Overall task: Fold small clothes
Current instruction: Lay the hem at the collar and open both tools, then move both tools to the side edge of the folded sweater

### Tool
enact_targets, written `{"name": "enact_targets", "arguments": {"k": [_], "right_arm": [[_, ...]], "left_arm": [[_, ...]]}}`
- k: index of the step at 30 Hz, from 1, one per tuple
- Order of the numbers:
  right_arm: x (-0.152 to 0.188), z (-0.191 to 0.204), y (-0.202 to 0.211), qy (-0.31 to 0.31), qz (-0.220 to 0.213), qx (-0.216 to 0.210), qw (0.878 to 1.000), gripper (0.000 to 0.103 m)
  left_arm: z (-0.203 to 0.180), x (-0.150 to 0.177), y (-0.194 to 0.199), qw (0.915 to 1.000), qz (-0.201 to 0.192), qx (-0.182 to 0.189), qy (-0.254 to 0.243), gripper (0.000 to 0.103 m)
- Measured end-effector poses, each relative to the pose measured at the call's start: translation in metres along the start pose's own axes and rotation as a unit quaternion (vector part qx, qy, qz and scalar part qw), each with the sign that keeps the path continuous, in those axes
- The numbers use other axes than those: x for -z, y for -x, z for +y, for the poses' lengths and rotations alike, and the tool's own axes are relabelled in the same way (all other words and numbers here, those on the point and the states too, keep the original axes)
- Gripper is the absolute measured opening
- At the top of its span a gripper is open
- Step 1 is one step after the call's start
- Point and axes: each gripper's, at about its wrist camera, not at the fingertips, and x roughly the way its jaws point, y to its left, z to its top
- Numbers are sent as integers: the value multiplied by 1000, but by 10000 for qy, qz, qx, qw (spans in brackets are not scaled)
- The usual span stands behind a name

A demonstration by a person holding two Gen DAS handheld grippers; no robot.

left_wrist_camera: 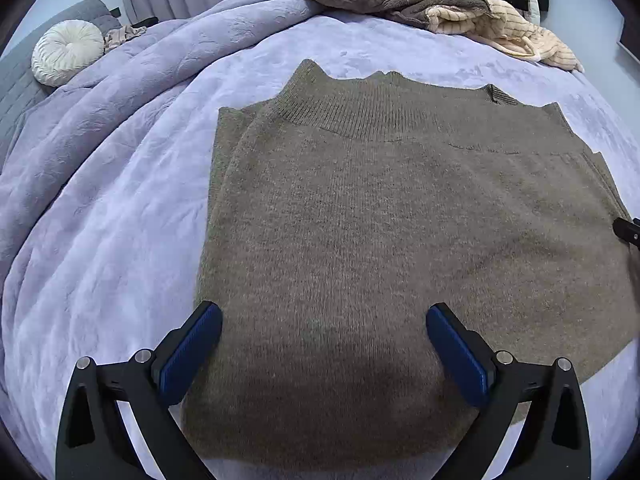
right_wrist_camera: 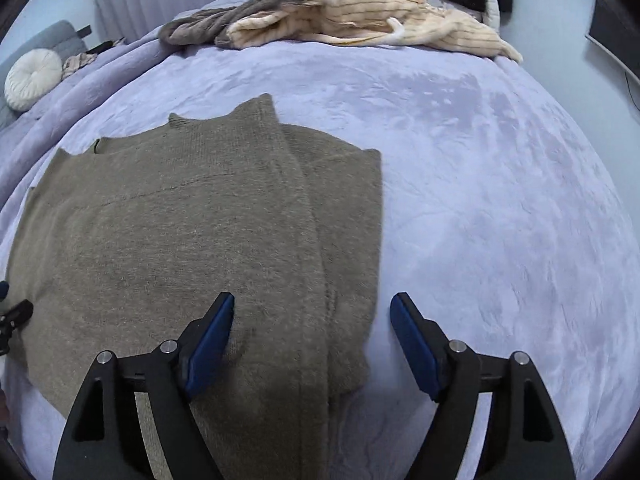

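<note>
Olive sweater (left_wrist_camera: 380,240) near hem hidden beneath both claws, left claw (left_wrist_camera: 324,344) and right claw (right_wrist_camera: 312,336) wide open, empty.

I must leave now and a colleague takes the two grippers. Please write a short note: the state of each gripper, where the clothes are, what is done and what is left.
Left gripper: open, holds nothing, over the near left part of the brown sweater.
Right gripper: open, holds nothing, over the sweater's near right edge.
The sweater lies flat on the lilac blanket, both sides already folded inward.
Left: fold it across once more, near end toward the collar, probably.
An unfolded pile of clothes waits at the far edge.
</note>
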Motion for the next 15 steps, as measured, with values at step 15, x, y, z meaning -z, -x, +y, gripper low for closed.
{"name": "enact_targets", "arguments": {"k": [15], "right_arm": [[83,86,36,878,46,-379,9954,81]], "left_arm": [[-28,49,20,9994,85,-260,189,103]]}}
